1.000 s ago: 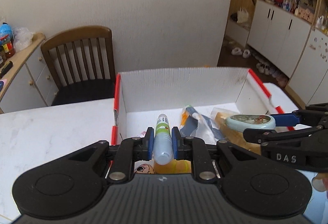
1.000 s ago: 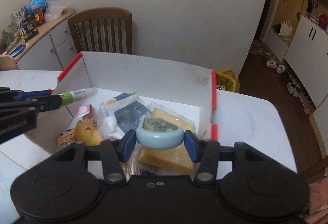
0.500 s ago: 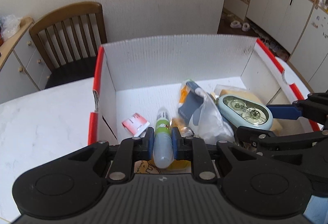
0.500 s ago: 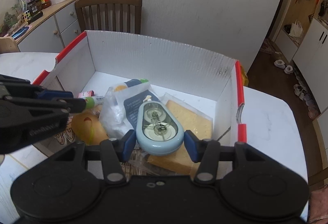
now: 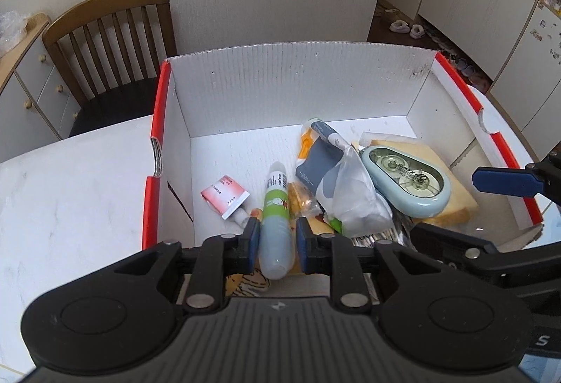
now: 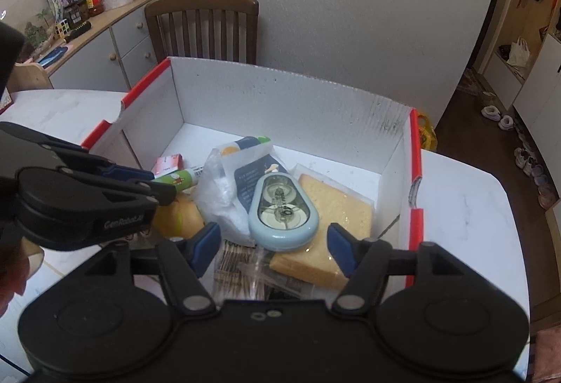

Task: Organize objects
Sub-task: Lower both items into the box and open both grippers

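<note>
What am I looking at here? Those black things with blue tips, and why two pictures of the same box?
No robot here: a person holds a pair of hand tongs in each hand, each with a camera looking along its fingers, hence two views. The left tongs are shut on a green-and-white tube. The right tongs are open; the pale blue tape dispenser lies between them on the pile in the white box. Also inside: a yellow sponge, a plastic bag and a small pink packet.

Counted: one white box [image 5: 298,85], one tape dispenser [image 5: 406,176], one green-labelled tube [image 5: 277,211], one red sachet [image 5: 224,195], one chair [image 5: 112,42].
</note>
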